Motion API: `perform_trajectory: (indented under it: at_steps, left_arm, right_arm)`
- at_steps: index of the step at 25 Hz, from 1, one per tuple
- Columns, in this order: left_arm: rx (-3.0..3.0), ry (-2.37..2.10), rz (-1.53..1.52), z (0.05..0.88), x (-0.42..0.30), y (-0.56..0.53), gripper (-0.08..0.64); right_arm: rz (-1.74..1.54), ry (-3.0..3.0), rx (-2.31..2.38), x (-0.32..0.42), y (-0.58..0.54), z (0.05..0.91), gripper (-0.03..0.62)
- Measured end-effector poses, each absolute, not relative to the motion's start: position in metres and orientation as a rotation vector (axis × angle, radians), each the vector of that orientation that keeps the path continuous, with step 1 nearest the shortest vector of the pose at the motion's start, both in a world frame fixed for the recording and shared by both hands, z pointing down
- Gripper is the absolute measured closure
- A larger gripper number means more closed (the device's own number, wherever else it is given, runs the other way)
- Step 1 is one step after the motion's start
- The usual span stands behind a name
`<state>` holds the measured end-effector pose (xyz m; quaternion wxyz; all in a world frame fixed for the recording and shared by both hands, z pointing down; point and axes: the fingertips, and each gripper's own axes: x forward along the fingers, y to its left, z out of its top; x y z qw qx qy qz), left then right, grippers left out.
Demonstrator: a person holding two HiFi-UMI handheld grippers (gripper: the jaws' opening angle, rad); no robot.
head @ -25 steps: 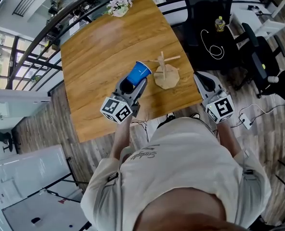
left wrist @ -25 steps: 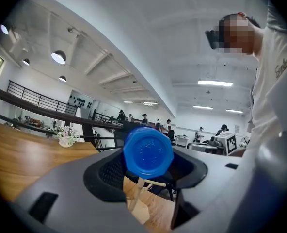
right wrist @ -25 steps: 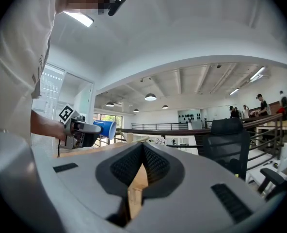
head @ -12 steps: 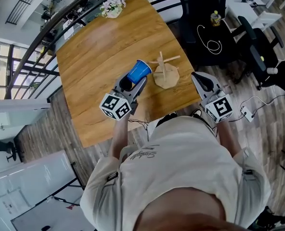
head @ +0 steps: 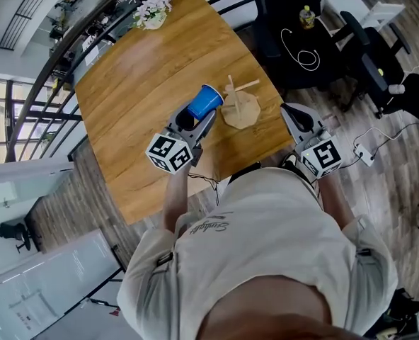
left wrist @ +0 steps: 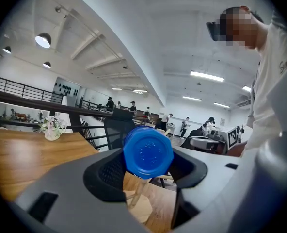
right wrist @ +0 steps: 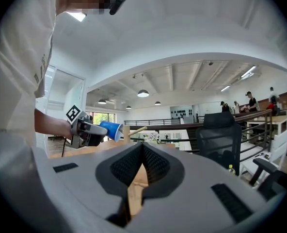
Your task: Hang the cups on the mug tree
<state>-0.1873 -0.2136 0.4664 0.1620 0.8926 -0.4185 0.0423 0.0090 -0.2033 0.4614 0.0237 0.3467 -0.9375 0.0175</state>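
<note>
A blue cup (head: 204,103) lies on its side in the air, my left gripper (head: 195,121) shut on it. Its mouth points toward the wooden mug tree (head: 239,106), which stands near the table's near-right edge. In the left gripper view the cup's base (left wrist: 148,152) fills the space between the jaws, and the mug tree (left wrist: 136,198) shows below it. My right gripper (head: 296,117) hovers off the table's right edge, shut and holding nothing. The right gripper view shows its jaws closed together (right wrist: 142,164), with the blue cup (right wrist: 110,129) beside a tree peg (right wrist: 135,129) at the left.
The wooden table (head: 135,83) carries a small vase of flowers (head: 151,11) at its far corner. A black office chair (head: 294,20) stands to the right of the table, past a railing. More chairs and cables sit on the floor at the right.
The blue cup has edged slightly closer to the mug tree in my left gripper. The right gripper keeps its place beside the table.
</note>
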Motion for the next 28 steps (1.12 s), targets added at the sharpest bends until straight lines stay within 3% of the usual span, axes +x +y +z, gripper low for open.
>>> perform_trajectory:
  at_steps: [28]
  left_arm:
    - [2.557,-1.059,0.129,0.479,-0.174,-0.229,0.301]
  right_arm:
    - [0.081,-2.866,1.119,0.011,-0.204,0.475,0.598]
